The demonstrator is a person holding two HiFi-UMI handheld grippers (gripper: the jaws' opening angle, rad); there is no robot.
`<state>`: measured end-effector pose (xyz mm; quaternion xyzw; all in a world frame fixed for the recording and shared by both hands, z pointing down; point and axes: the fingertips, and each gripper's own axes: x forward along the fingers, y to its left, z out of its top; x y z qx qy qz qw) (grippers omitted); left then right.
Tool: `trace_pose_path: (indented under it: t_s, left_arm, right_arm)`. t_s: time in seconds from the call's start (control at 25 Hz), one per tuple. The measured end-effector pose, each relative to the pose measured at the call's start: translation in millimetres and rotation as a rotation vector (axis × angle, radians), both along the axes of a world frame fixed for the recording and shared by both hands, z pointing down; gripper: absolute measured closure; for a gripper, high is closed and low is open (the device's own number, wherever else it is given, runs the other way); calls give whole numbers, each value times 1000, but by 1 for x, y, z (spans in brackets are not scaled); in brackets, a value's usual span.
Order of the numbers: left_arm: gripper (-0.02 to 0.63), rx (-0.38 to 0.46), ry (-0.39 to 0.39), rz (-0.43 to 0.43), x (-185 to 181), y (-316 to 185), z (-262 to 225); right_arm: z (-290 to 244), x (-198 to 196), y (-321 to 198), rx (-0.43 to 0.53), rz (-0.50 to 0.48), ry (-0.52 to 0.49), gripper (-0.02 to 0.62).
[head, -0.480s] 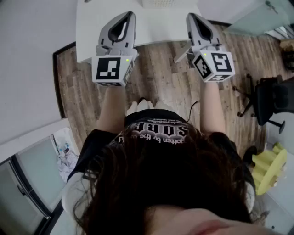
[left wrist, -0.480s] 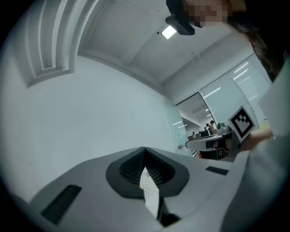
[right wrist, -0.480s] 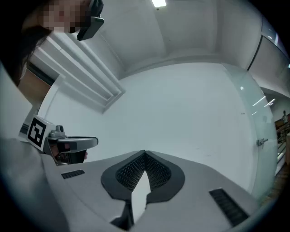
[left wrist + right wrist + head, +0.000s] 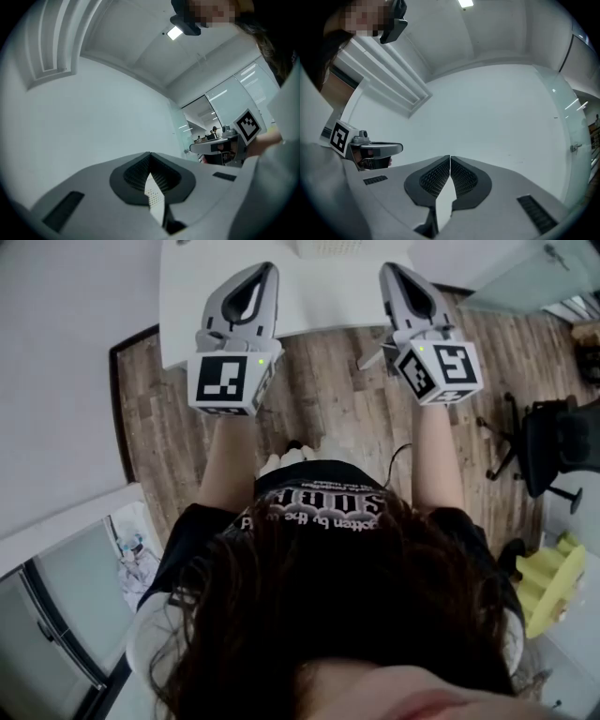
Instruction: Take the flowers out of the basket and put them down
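white table (image 4: 314,306) edge crosses behind left gripper (image 4: 263,271).

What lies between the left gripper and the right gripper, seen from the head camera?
In the head view, only the white table and, nearer the person, the wooden floor lie between the left gripper and the right gripper.

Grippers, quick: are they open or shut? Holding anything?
Left gripper: shut, empty.
Right gripper: shut, empty.
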<state>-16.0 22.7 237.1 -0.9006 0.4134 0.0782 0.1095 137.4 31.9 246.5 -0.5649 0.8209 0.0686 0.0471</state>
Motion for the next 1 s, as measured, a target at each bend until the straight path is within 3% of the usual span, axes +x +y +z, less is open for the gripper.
trace_pose_path:
  t_s: [0.56,1.0]
  left_arm:
    - [606,-5,-13,30,-26,-33,3]
    - [606,-16,-18,29,-26,-62,8]
  right_arm:
    - [4,-11,-39,-14,7,23,569]
    - [5,-3,-71,-28,8,29,569]
